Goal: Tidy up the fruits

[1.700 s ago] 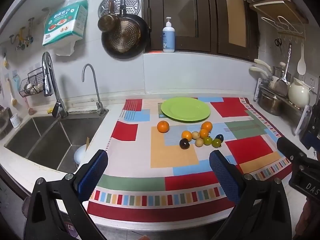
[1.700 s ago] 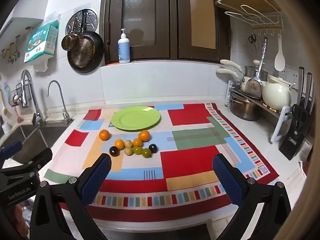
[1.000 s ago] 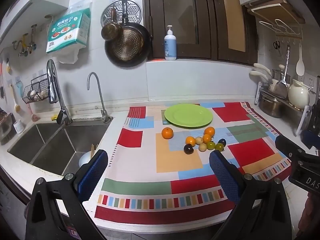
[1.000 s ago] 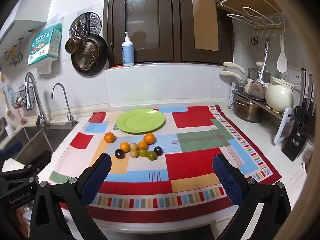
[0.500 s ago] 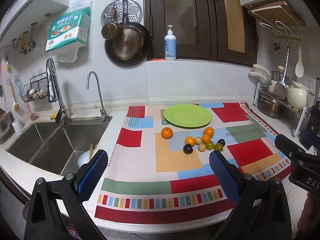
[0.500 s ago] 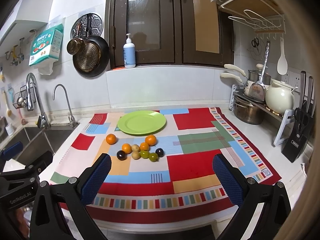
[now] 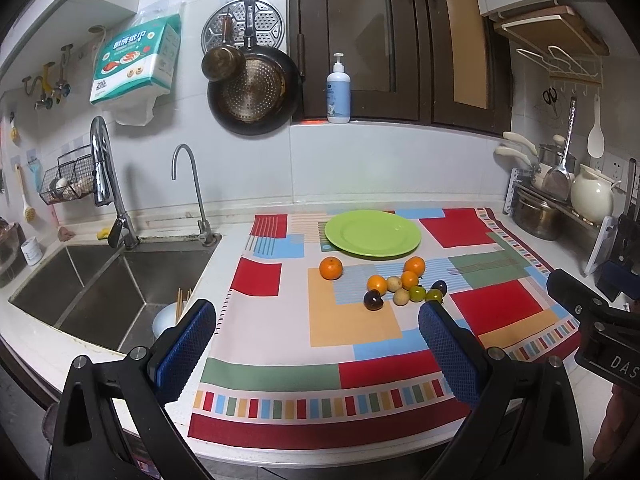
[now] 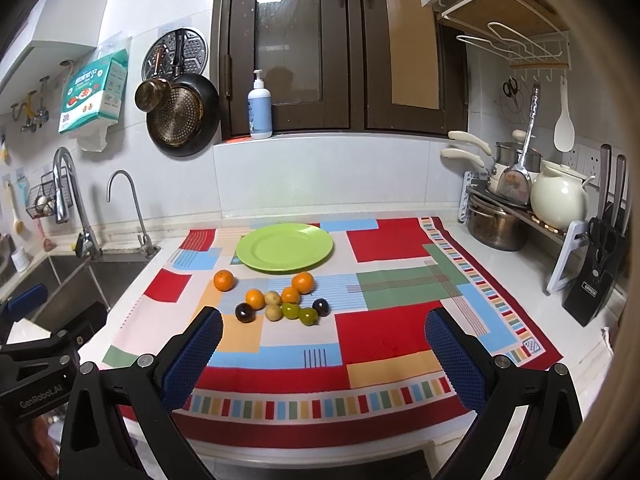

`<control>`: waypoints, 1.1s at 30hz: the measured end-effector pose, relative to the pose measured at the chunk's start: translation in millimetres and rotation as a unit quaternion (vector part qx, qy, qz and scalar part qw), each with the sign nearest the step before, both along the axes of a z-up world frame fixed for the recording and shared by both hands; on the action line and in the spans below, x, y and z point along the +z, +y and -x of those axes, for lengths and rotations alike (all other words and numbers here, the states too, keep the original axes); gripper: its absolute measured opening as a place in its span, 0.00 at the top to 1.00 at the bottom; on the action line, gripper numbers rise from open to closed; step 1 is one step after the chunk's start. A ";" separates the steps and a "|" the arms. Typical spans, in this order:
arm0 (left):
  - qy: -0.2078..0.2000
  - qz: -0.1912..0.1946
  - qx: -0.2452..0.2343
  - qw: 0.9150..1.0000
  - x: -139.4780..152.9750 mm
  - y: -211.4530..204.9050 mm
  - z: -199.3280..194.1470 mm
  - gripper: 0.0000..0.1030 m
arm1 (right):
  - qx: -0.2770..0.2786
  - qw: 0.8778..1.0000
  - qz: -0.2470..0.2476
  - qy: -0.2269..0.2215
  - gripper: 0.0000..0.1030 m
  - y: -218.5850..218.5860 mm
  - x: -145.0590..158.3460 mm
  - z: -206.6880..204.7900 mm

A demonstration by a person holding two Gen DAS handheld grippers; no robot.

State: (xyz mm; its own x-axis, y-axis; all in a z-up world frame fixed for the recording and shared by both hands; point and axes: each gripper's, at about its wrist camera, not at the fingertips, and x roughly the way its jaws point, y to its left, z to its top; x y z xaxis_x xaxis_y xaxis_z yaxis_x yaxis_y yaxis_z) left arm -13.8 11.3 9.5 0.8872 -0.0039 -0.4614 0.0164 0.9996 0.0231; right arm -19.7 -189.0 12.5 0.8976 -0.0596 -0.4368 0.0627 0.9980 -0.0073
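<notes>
The fruits (image 8: 280, 300) are lying in a loose cluster on the patchwork cloth (image 8: 384, 332) that is covering the worktop (image 8: 516, 264), just in front of the green plate (image 8: 285, 247), which is sitting bare with nothing on it. One orange (image 8: 223, 280) is resting a little apart to the left of the rest. Another orange (image 8: 303, 282) is lying nearest the plate's front rim, and two smaller oranges, two pale yellowish fruits, two green ones (image 8: 299, 313) and two dark plums (image 8: 244, 312) are bunching together below it, several of them touching.

The left gripper (image 7: 316, 326) is hovering over the near edge of the cloth, well short of the fruits, its jaws spread wide with nothing between the blue pads (image 7: 184, 350). The right gripper (image 8: 323, 330) is hanging likewise over the near part of the cloth, its jaws also standing wide apart and gripping nothing, with the cluster showing just beyond its left pad.

A steel sink (image 7: 100, 284) with two taps is lying to the left of the cloth. A dark pan (image 7: 254, 92) is hanging on the tiled wall above, and a pump bottle (image 7: 338, 92) is standing on the ledge behind the plate. A cream kettle (image 8: 559, 196) and pots are sitting on a rack at the right, beside a black knife block (image 8: 598, 280).
</notes>
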 end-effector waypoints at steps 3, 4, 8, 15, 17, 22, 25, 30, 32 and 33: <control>0.000 0.000 -0.001 1.000 0.4 0.5 0.6 0.00 | 0.000 1.000 0.000 0.000 0.01 -0.2 0.1 0.1; 0.000 0.000 -0.001 1.000 0.3 0.8 0.6 0.00 | 0.000 1.000 0.000 0.000 0.01 0.2 0.3 0.0; 0.000 0.001 -0.002 1.000 0.6 1.3 0.4 0.00 | 0.001 1.000 0.000 0.000 0.01 -0.3 0.4 0.2; -0.001 0.001 -0.003 1.000 2.1 2.5 -0.1 0.00 | 0.000 1.000 0.000 -0.001 0.01 0.4 1.0 0.1; 0.000 0.001 -0.002 1.000 2.0 2.4 -0.1 0.00 | 0.000 1.000 0.000 -0.001 0.01 0.4 1.2 0.2; 0.000 0.001 -0.003 1.000 1.8 2.4 -0.4 0.00 | -0.002 1.000 0.000 0.000 0.01 0.7 1.3 0.1; 0.000 0.002 -0.005 1.000 2.1 3.0 -1.1 0.00 | -0.001 1.000 0.001 0.000 0.01 0.8 1.1 0.3; 0.001 0.002 -0.007 1.000 2.1 3.6 -2.2 0.00 | -0.001 1.000 0.000 0.000 0.01 0.6 1.2 0.4; 0.001 0.003 -0.009 1.000 2.1 4.2 -2.0 0.00 | -0.006 1.000 0.000 0.001 0.01 0.8 1.2 0.5; 0.001 0.003 -0.009 1.000 2.3 4.3 -2.4 0.00 | -0.006 1.000 0.000 0.000 0.01 1.1 1.2 0.5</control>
